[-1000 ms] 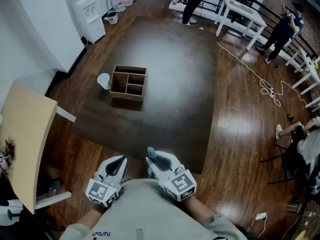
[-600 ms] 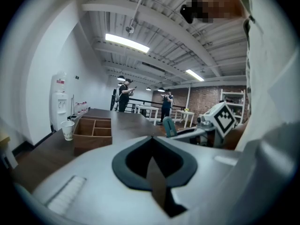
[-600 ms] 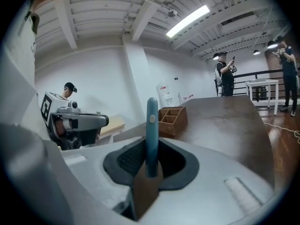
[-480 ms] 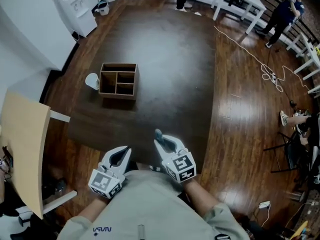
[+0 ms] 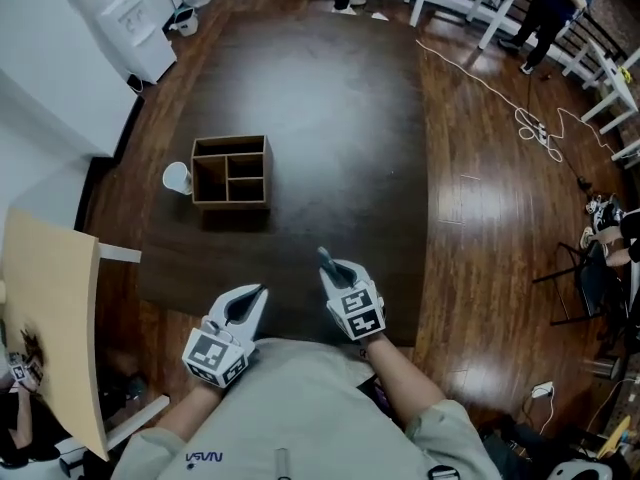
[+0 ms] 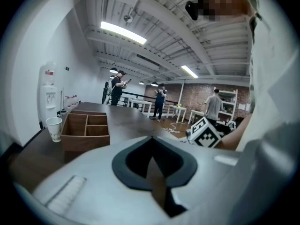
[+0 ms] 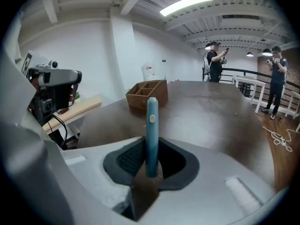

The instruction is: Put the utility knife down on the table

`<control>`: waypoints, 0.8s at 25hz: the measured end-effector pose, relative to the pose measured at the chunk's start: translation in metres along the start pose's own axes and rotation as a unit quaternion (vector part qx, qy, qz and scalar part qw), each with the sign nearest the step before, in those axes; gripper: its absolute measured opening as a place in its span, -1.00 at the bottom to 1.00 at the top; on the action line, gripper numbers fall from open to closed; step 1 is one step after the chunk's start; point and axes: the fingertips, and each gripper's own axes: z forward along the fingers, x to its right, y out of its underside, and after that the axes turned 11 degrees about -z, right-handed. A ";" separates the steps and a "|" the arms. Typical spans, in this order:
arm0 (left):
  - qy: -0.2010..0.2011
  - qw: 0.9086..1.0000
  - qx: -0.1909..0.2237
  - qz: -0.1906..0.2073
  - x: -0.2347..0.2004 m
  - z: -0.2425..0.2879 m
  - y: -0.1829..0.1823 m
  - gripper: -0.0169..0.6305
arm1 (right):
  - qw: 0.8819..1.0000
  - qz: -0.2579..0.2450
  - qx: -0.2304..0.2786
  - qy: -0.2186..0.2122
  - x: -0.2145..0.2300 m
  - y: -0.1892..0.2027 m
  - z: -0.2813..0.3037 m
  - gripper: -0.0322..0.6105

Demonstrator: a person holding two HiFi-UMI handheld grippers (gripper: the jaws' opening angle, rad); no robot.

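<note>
A slim blue utility knife sticks forward out of my right gripper, which is shut on its rear end. In the right gripper view the knife stands between the dark pads and points across the dark brown table. That gripper hangs over the table's near edge, tilted down. My left gripper is beside it on the left, just short of the edge. Its jaws meet with nothing between them in the left gripper view.
A wooden box with compartments stands at the table's left, a white paper cup beside it. A light wooden tabletop lies at the far left. A cable runs over the floor on the right. People stand at the far end.
Both grippers have moved forward towards the table's near edge. The right one has come lower and tipped downward, the knife still in it.
</note>
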 end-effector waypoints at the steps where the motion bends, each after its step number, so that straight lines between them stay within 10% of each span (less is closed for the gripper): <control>1: 0.004 1.000 -0.005 0.001 0.000 0.002 0.002 -0.94 | 1.000 0.001 -0.016 -0.003 0.000 0.005 0.005 -0.67; 20: -0.015 1.000 -0.005 -0.023 -0.009 -0.004 0.012 -0.94 | 0.989 -0.096 -0.108 -0.026 0.000 0.036 0.028 -0.67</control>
